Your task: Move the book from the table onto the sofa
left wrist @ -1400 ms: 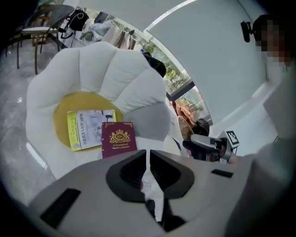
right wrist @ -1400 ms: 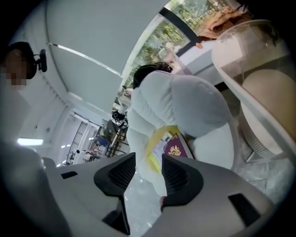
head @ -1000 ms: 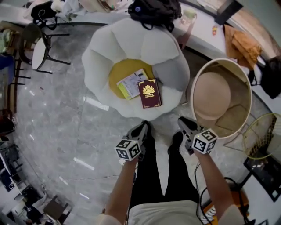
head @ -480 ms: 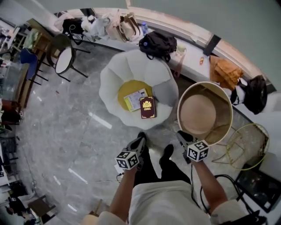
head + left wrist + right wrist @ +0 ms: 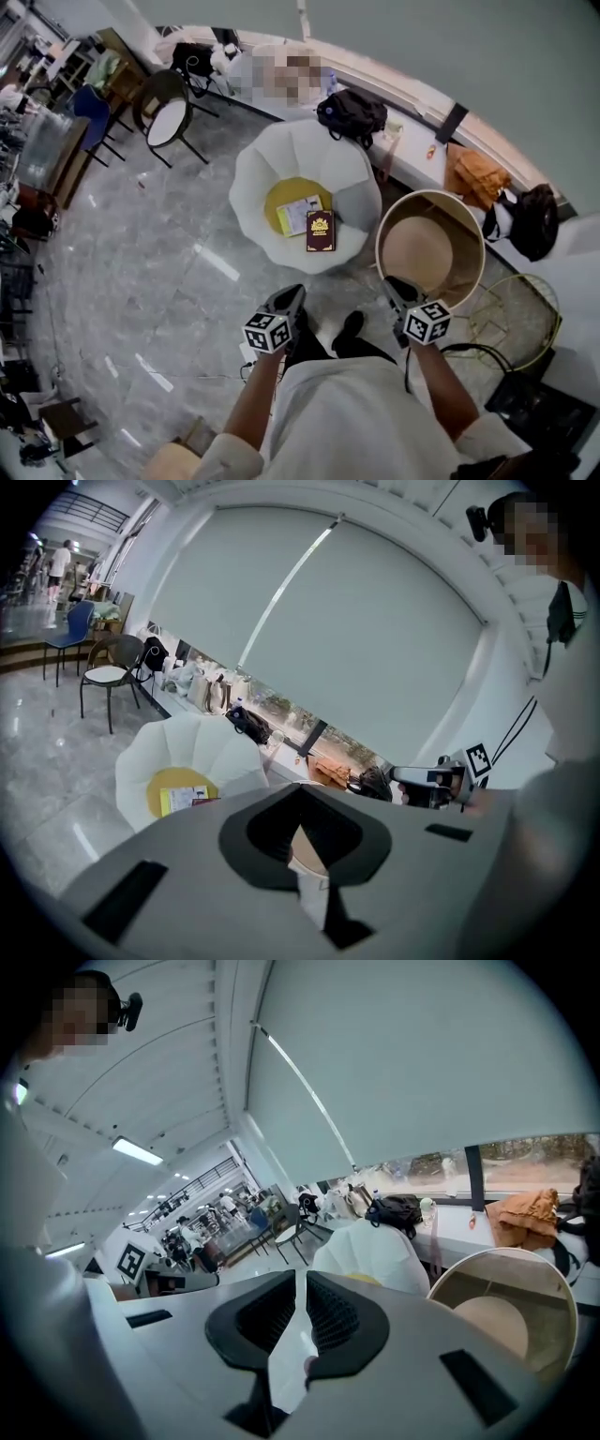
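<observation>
- The book is lying flat on the sofa, cover up, at the front-right part of the seat.
- It is showing a dark red cover with a gold emblem in the upper half; the lettering is too small to read.
- Its left edge is lying just beside, maybe overlapping, a pale booklet, which is lying on the yellow cushion.
- In the left gripper view only a sliver of the red cover is showing next to the pale booklet.
- The sofa is looking like a white, petal-shaped round seat standing on the grey polished floor.
- No gripper is touching the book; both are hanging well apart from the sofa, in front of the person's body.
- The left gripper is pointing toward the sofa, its jaws pressing fully together with nothing between them.
- The right gripper is showing its jaws nearly together, only a thin slit between them, holding nothing.
- A round beige tub is standing just right of the sofa, near the right gripper.
- A black backpack is sitting on the white ledge behind the sofa, and an orange cloth is lying further right.
- A chair with a round seat is standing at the left, well apart from the sofa.
</observation>
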{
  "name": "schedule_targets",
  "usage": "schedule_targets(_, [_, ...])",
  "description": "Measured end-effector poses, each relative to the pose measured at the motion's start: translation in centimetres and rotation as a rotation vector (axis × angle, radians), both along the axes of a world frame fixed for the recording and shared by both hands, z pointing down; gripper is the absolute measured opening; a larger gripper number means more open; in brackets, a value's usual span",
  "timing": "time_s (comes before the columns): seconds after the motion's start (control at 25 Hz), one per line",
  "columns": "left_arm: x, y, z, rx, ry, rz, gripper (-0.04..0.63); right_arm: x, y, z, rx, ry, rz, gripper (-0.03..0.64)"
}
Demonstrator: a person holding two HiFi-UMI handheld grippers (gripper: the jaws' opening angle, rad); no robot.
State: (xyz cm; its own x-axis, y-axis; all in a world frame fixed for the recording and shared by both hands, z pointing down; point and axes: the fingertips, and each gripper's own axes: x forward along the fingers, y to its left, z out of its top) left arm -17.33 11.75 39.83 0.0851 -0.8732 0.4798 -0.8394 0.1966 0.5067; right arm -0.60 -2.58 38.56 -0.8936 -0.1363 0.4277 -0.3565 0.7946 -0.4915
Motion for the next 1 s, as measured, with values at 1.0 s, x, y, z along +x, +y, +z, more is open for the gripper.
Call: schedule_targets(1.0, [-3.7,4.4,-4.4,0.083,-0.012,0.061,0.002,-4.1,5.2,-4.5,0.083,-0.013,0.071,0.041])
